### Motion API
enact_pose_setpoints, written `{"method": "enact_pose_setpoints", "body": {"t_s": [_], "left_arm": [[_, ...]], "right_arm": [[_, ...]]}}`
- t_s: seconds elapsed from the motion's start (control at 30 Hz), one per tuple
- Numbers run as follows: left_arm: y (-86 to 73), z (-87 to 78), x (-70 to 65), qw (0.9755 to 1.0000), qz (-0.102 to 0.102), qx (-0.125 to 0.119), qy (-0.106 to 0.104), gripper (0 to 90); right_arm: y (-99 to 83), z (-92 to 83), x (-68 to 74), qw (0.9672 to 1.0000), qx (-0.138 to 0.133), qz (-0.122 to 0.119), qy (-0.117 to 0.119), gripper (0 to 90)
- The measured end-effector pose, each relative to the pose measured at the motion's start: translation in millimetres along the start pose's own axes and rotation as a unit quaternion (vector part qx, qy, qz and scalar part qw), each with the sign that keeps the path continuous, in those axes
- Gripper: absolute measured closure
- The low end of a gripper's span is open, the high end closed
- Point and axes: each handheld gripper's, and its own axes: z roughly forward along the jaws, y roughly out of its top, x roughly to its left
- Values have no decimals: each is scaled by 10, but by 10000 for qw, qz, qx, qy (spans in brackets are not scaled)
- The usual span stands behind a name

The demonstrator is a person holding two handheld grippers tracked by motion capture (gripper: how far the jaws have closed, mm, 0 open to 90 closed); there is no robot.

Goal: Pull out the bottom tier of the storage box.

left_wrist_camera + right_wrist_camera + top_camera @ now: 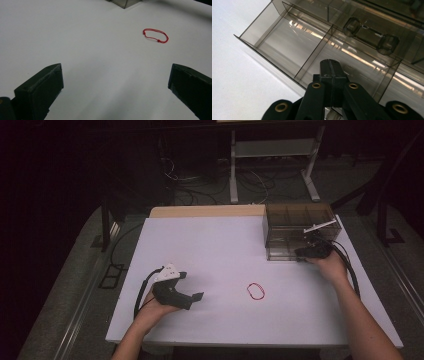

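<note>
Dim room, brightly lit white table [215, 250]; soft shadows, mild blur

The high view looks forward and down from above my side of the white table [225, 250]. My left gripper [116, 87] view sits low over that table, facing the red loop [155, 35] and a corner of the smoky box [125, 3]. My right gripper [329, 72] view peers closely into that box's compartments.

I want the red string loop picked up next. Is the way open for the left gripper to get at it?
Probably yes: the left gripper is open and faces the red string loop across bare white table, with nothing between them.
</note>
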Motion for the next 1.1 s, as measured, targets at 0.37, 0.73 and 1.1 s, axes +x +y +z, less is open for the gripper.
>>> {"method": "enact_pose_setpoints", "body": {"t_s": [0.37, 0.73, 1.1], "left_arm": [[1, 1, -4, 10000, 1, 2, -11, 0], [-1, 9, -10, 10000, -11, 9, -33, 0], [-2, 6, -11, 10000, 2, 10, -38, 0]], "right_arm": [[-5, -46, 44, 9999, 77, -113, -12, 897], [36, 29, 33, 9994, 321, -162, -18, 897], [29, -2, 54, 9985, 503, -218, 54, 898]]}}
